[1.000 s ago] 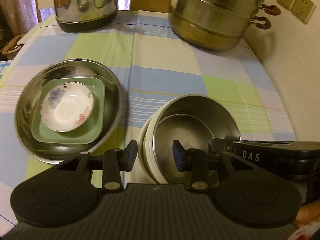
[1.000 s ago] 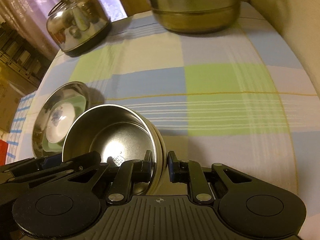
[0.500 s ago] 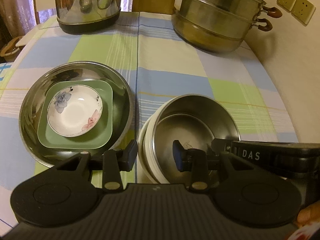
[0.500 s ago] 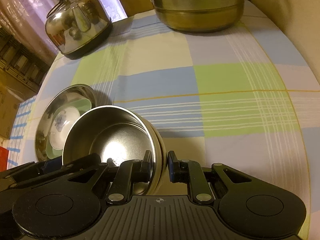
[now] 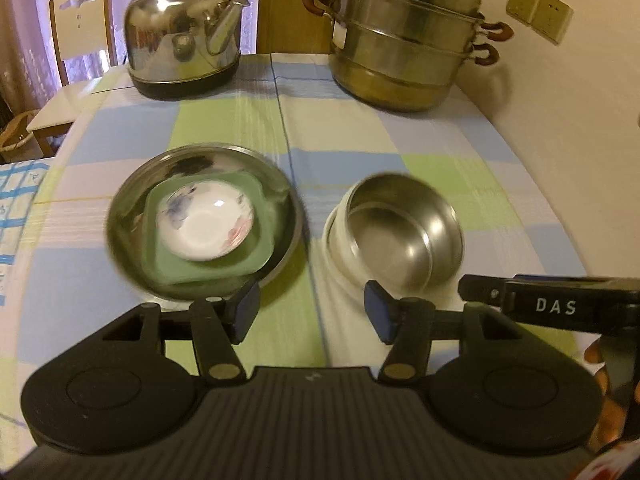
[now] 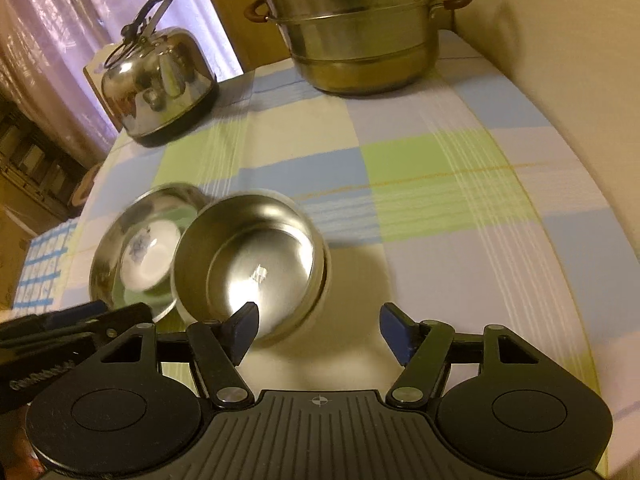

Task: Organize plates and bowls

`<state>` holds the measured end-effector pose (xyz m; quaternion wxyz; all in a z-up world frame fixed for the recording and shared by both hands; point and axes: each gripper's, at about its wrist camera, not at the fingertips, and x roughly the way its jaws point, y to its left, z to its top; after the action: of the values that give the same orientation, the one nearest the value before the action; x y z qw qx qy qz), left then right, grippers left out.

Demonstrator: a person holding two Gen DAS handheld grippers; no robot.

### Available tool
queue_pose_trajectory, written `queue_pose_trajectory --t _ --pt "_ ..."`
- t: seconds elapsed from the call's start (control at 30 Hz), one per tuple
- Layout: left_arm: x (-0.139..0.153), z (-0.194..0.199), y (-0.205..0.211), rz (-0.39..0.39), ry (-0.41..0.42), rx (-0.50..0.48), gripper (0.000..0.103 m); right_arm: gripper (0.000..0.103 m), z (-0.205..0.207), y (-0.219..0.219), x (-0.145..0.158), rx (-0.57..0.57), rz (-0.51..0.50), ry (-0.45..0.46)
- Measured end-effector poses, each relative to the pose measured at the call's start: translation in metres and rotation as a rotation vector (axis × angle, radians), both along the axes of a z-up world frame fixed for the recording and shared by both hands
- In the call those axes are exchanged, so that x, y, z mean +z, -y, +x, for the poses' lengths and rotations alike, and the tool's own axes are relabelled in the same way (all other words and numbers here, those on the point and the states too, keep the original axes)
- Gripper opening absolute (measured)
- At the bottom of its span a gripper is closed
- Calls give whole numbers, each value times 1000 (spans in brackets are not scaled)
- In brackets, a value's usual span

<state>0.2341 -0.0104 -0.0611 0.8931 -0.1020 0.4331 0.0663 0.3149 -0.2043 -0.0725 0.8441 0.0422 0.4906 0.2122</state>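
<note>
Only "DAS" on right gripper (image 5: 556, 306)

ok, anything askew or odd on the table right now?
Yes: the steel bowl sits tilted inside the white bowl, its rim higher on one side, not nested flat. The left stack looks tidy: floral bowl on green plate in the steel dish. Both grippers have just been opening; nothing sits between their fingers. No spills or damage visible.

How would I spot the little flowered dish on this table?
Find the checked tablecloth and the wide steel plate on it, left of the steel bowl. A green square dish lies in it, and the flowered dish sits on top, the only white, painted piece.
</note>
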Motion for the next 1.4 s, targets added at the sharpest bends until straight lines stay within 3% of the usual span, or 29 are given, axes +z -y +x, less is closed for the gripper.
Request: queue_pose_trajectory --t 0.5,0.73,1.07,1.4 --pt "14 -123 -33 4 -21 -31 59 67 -131 -36 15 53 -5 -7" --pt "15 -159 -40 11 -26 -40 60 67 -165 -49 13 55 -12 -20" --pt "14 -179 -44 13 -23 -59 60 67 -192 -58 15 54 -17 -17" --pt "13 -170 -40 9 -24 -71 60 67 -191 -58 15 46 -28 -9"
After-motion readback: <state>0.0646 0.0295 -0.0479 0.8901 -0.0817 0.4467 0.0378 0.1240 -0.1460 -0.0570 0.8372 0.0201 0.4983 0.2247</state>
